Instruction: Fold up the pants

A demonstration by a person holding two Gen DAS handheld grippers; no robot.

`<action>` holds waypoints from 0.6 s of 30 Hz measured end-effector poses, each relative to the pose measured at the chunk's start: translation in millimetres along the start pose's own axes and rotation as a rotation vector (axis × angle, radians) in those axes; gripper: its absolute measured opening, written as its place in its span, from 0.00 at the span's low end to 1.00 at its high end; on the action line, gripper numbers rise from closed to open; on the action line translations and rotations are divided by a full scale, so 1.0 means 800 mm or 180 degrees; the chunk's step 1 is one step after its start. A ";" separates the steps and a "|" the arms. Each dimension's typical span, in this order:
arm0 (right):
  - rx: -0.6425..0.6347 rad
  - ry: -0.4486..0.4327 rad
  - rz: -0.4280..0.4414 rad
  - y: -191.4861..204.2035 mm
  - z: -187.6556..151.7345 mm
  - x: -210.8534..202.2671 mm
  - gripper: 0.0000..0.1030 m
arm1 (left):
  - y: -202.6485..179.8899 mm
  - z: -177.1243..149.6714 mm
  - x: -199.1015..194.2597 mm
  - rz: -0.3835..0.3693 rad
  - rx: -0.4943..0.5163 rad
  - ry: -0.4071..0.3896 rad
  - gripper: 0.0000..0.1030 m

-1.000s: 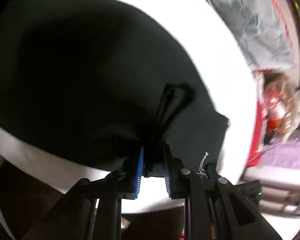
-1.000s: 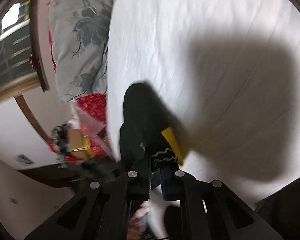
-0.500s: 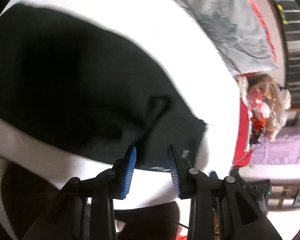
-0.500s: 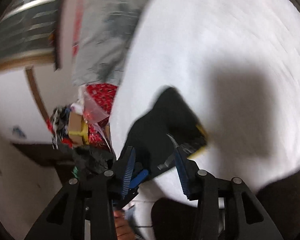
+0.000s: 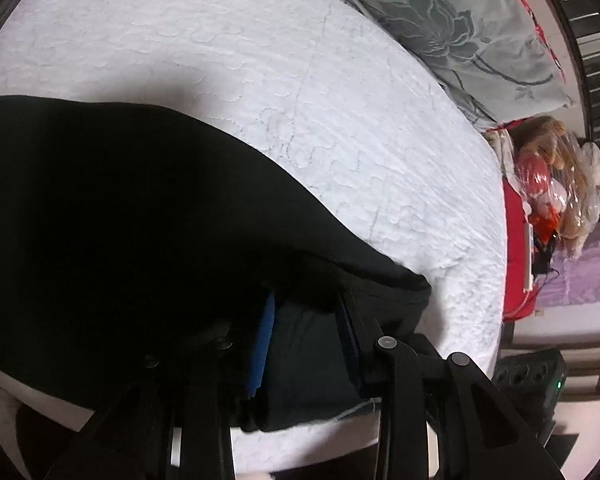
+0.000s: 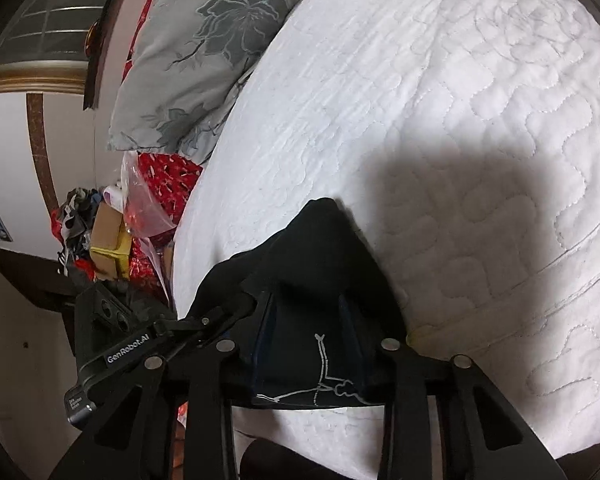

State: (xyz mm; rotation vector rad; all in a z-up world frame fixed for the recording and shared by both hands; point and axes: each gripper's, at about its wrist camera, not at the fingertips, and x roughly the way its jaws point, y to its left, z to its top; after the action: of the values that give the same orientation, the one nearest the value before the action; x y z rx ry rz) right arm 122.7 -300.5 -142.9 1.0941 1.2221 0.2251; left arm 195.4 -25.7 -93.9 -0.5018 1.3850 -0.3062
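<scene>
One pair of black fabric pants [image 5: 132,216] on white quilted bedspread [image 5: 340,128]. Two grippers, left [image 5: 306,312] and right [image 6: 306,320], both spread, straddling cloth. White stitching seen by right view only.

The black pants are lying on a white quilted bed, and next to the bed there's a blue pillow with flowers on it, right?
Almost. The pillow is gray with darker flowers, not blue, as the right wrist view shows. The rest holds: the black pants lie on the white quilted bed.
</scene>
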 end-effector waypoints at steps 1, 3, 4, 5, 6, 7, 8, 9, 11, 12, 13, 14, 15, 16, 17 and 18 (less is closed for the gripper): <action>-0.0022 0.0006 -0.0025 0.004 0.000 -0.002 0.34 | 0.001 0.002 -0.004 -0.0024 -0.0018 0.0009 0.31; -0.0112 -0.0015 -0.0088 0.016 -0.001 -0.010 0.39 | 0.012 0.000 -0.023 -0.0017 -0.0022 -0.0026 0.32; -0.0172 -0.0037 -0.0117 0.025 -0.004 -0.012 0.42 | 0.022 -0.003 -0.036 -0.0014 -0.0008 -0.0049 0.33; -0.0254 -0.0055 -0.0150 0.033 -0.007 -0.016 0.44 | 0.034 -0.004 -0.052 -0.0017 -0.0016 -0.0066 0.36; -0.0358 -0.0058 -0.0191 0.044 -0.011 -0.018 0.46 | 0.047 -0.005 -0.069 -0.0025 -0.0053 -0.0093 0.37; -0.0454 -0.0053 -0.0229 0.053 -0.015 -0.018 0.48 | 0.061 -0.009 -0.088 -0.0040 -0.0093 -0.0119 0.41; -0.0571 -0.0031 -0.0281 0.065 -0.021 -0.015 0.49 | 0.078 -0.011 -0.106 -0.0064 -0.0142 -0.0142 0.45; -0.0679 0.0000 -0.0337 0.079 -0.028 -0.008 0.50 | 0.096 -0.012 -0.125 -0.0104 -0.0195 -0.0165 0.47; -0.0872 0.0079 -0.0401 0.103 -0.044 0.006 0.50 | 0.131 -0.015 -0.164 -0.0178 -0.0293 -0.0217 0.51; -0.0977 0.0125 -0.0428 0.116 -0.053 0.015 0.51 | 0.151 -0.015 -0.186 -0.0212 -0.0344 -0.0252 0.52; -0.1084 0.0165 -0.0457 0.129 -0.062 0.023 0.51 | 0.169 -0.013 -0.204 -0.0237 -0.0391 -0.0282 0.54; -0.1212 0.0213 -0.0485 0.144 -0.073 0.033 0.52 | 0.190 -0.013 -0.223 -0.0273 -0.0484 -0.0409 0.55; -0.1340 0.0260 -0.0507 0.158 -0.085 0.043 0.55 | 0.212 -0.013 -0.245 -0.0274 -0.0524 -0.0451 0.56; -0.1489 0.0312 -0.0535 0.175 -0.097 0.055 0.57 | 0.228 -0.010 -0.260 -0.0280 -0.0540 -0.0475 0.59; -0.1595 0.0345 -0.0549 0.186 -0.108 0.063 0.57 | 0.246 -0.005 -0.274 -0.0278 -0.0554 -0.0485 0.60; -0.1727 0.0381 -0.0557 0.201 -0.120 0.074 0.57 | 0.264 0.000 -0.289 -0.0285 -0.0579 -0.0477 0.61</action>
State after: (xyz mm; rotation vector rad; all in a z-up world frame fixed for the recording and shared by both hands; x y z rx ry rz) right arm 128.6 -127.1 -51.1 0.5069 1.2561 0.4616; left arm 138.3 268.4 -3.8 -0.7244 1.2526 -0.2111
